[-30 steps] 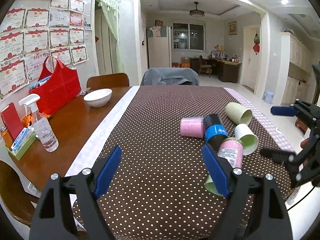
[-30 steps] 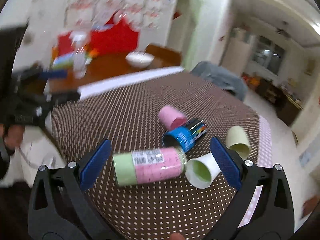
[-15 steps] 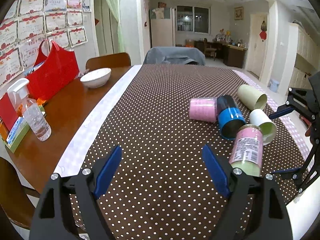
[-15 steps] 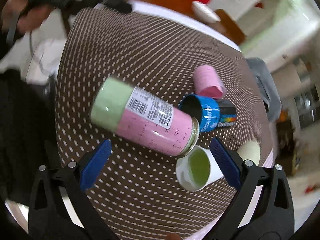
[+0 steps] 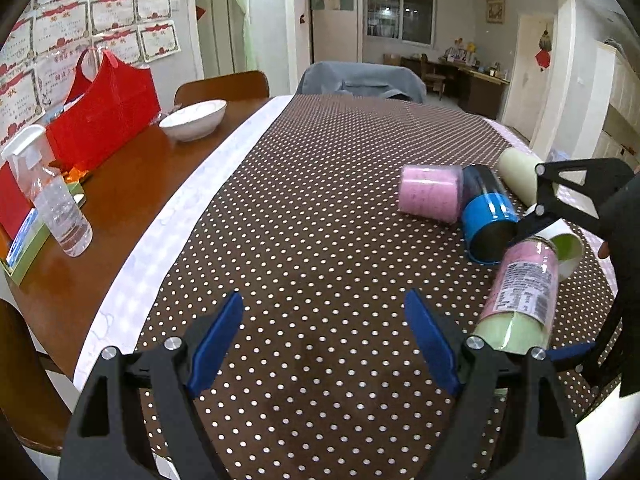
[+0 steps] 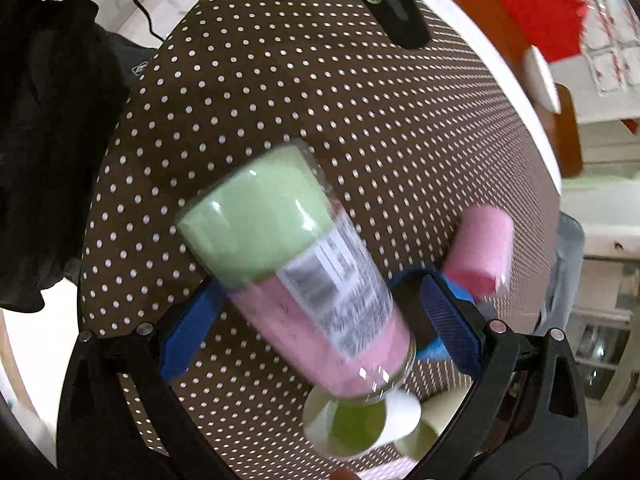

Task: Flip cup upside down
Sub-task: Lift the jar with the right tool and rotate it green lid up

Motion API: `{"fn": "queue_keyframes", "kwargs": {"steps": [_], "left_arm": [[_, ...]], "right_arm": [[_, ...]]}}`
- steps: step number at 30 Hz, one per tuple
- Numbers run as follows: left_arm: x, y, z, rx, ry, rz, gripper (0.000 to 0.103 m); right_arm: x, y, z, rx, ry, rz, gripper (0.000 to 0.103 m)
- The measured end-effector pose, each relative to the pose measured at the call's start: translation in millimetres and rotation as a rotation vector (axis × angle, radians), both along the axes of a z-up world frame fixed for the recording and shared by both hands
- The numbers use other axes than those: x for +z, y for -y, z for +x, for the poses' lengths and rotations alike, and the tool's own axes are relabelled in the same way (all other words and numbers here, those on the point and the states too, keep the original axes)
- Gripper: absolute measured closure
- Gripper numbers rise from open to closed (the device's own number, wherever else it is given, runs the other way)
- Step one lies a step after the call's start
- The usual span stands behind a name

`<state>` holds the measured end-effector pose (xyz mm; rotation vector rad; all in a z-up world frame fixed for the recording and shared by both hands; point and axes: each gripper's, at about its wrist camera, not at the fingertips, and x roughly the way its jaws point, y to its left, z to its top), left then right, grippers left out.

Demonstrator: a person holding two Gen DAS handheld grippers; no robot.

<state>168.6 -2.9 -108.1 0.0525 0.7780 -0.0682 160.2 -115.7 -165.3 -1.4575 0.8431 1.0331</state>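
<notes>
A clear cup with a pink and green insert and a barcode label (image 6: 304,268) lies on its side on the dotted brown tablecloth (image 5: 320,208); it also shows in the left wrist view (image 5: 520,296). My right gripper (image 6: 320,328) is open, with its blue pads on either side of this cup, close to its pink end. My left gripper (image 5: 324,344) is open and empty above the cloth, left of the cup.
A pink cup (image 5: 430,193), a blue and black cup (image 5: 488,216), a white cup with green inside (image 5: 566,246) and a pale cream cup (image 5: 518,172) lie on their sides nearby. A white bowl (image 5: 194,120), red bag (image 5: 104,112) and spray bottle (image 5: 52,200) stand on the wooden table at left.
My right gripper has come down over the labelled cup and narrowed, so its pads now flank it. My left gripper has shifted slightly and stays open.
</notes>
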Motion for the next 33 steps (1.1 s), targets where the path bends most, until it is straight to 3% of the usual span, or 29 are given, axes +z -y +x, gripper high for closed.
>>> {"fn": "queue_keyframes", "kwargs": {"steps": [4, 9, 18, 21, 26, 33], "left_arm": [[-6, -8, 7, 0.02, -0.022, -0.012, 0.021], [-12, -13, 10, 0.027, -0.036, -0.017, 0.021], [-15, -14, 8, 0.022, -0.041, -0.029, 0.022], [-14, -15, 5, 0.023, -0.038, -0.031, 0.022], [-12, -17, -3, 0.032, -0.025, -0.033, 0.022], [-2, -11, -15, 0.003, 0.017, -0.039, 0.022]], "right_arm": [[-4, -13, 21, -0.07, -0.145, 0.003, 0.021], [2, -21, 41, -0.147, -0.26, 0.043, 0.022], [-6, -39, 45, -0.129, -0.236, -0.027, 0.023], [-9, -39, 37, -0.149, -0.227, -0.027, 0.027], [10, -32, 41, -0.243, -0.227, 0.088, 0.028], [48, 4, 46, -0.44, -0.257, 0.339, 0.029]]}}
